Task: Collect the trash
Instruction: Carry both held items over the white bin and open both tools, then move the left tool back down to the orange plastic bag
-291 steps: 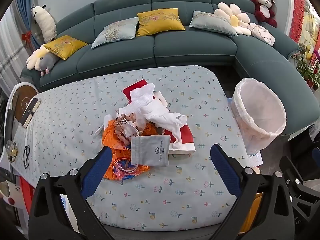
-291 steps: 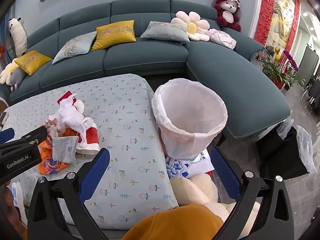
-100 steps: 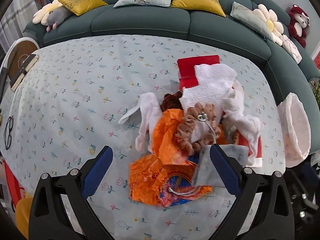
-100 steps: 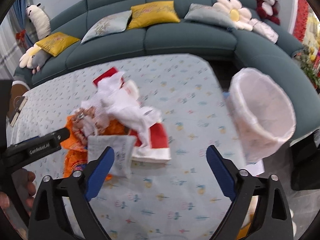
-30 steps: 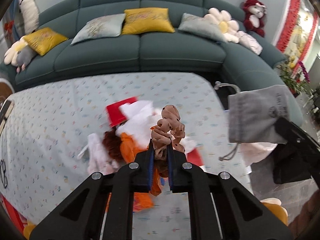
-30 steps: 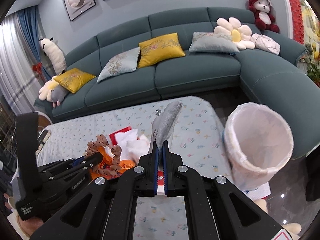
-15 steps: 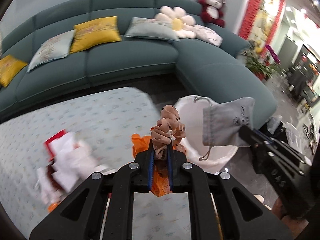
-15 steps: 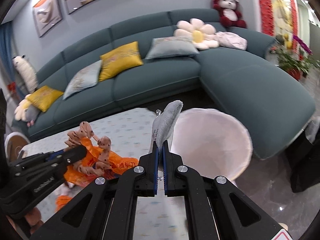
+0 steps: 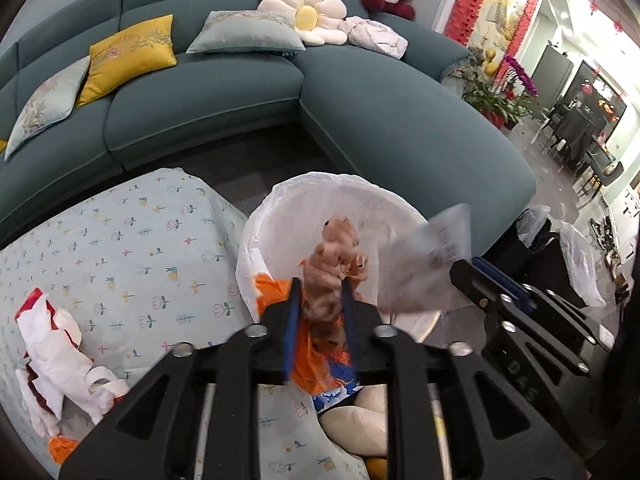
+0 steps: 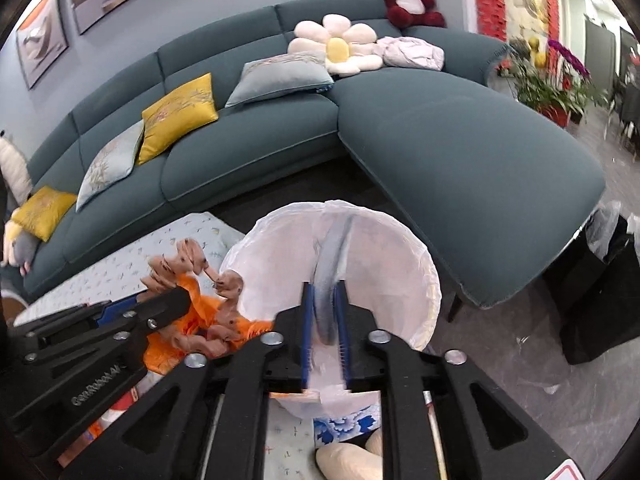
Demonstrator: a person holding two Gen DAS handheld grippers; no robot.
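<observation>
Both grippers hang over the white-lined bin [image 9: 280,194] [image 10: 400,232] beside the table's end. My left gripper [image 9: 319,292] [image 10: 180,296] has its jaws opening. A brown frilly scrunchie [image 9: 334,256] [image 10: 176,268] and an orange plastic bag [image 9: 272,292] [image 10: 188,320] still fill the gap and touch both pads. My right gripper [image 10: 323,292] [image 9: 464,268] is also opening its jaws. The grey drawstring pouch [image 10: 330,272] [image 9: 420,268] is blurred between them, slipping loose above the bin. More white and red trash [image 9: 52,352] lies on the flowered table [image 9: 140,240].
A teal corner sofa [image 9: 400,132] wraps behind the table and close around the bin. Black bags [image 10: 600,300] stand on the floor at the right. Cream plush things [image 9: 352,420] and a blue-and-white sheet [image 10: 344,426] lie just below the grippers.
Both grippers have swung from above the table to over the bin with their loads. Both pairs of jaws have parted, and the pouch now shows blurred and slightly lower.
</observation>
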